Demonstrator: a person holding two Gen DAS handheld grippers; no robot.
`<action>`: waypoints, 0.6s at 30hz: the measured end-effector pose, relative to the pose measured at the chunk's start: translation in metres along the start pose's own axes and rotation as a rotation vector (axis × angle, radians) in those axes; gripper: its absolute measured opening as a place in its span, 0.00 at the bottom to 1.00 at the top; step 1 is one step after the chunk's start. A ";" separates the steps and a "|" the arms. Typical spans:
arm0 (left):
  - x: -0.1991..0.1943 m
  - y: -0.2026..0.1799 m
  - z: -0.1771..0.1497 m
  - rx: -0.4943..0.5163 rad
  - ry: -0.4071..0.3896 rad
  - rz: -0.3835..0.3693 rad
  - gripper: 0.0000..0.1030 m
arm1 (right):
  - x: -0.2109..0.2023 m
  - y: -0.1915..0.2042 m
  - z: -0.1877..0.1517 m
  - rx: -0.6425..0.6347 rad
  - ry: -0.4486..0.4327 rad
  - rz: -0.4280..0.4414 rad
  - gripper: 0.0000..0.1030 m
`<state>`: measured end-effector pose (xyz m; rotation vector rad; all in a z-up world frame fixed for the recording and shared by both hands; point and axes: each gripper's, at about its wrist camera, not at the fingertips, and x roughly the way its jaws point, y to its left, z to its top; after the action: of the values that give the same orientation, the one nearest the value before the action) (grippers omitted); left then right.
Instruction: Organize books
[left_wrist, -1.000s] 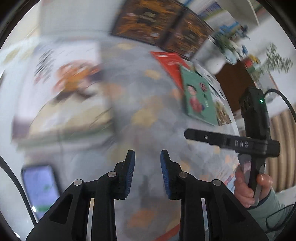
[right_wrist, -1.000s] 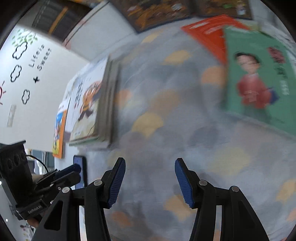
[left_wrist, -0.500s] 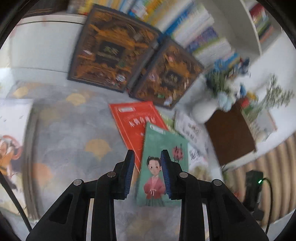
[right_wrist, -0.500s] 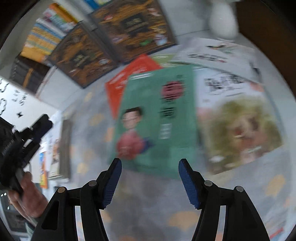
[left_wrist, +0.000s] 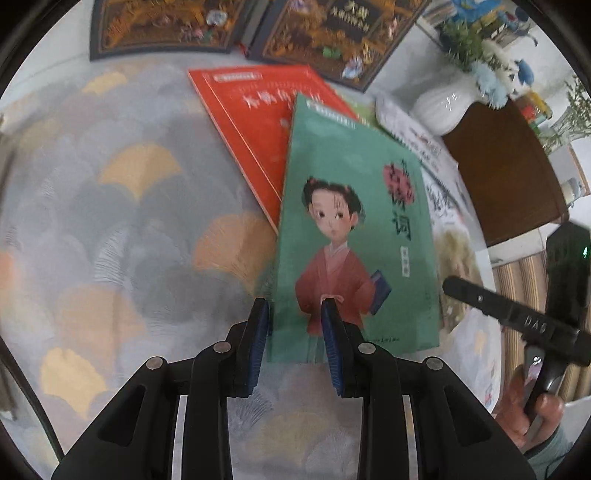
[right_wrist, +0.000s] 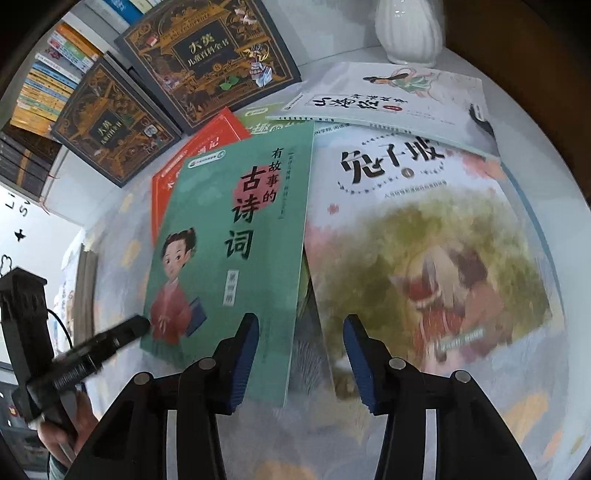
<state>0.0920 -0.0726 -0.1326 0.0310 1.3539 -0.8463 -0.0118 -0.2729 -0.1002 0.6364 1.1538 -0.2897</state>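
Step in hand: picking the green paperback with the red-robed girl (left_wrist: 354, 236) off the patterned tabletop (left_wrist: 122, 229). Left gripper (left_wrist: 295, 334) jaws narrowly apart, straddling its near-left corner. Right gripper (right_wrist: 299, 356) jaws closing, empty, over its right edge. Next: pinch, then lift.

Green book (right_wrist: 236, 236), girl in red robe on its cover, lies flat, face up, overlapping a red book (left_wrist: 255, 122). Beside it lie a pale book with green foliage art (right_wrist: 424, 236) and a white book (right_wrist: 388, 99).

green book (left_wrist: 354, 236) hides most of red book (left_wrist: 255, 122).
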 end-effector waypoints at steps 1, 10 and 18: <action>0.003 0.000 0.001 -0.002 0.002 -0.008 0.27 | 0.004 0.002 0.001 -0.009 0.010 0.003 0.46; 0.000 -0.017 -0.011 0.056 0.007 -0.022 0.27 | 0.009 0.021 -0.008 -0.117 0.035 -0.024 0.47; -0.035 -0.015 -0.082 0.004 -0.005 -0.048 0.27 | -0.002 0.037 -0.056 -0.198 0.061 -0.013 0.50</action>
<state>0.0167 -0.0258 -0.1172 -0.0007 1.3525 -0.8891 -0.0353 -0.2096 -0.1009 0.4666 1.2287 -0.1656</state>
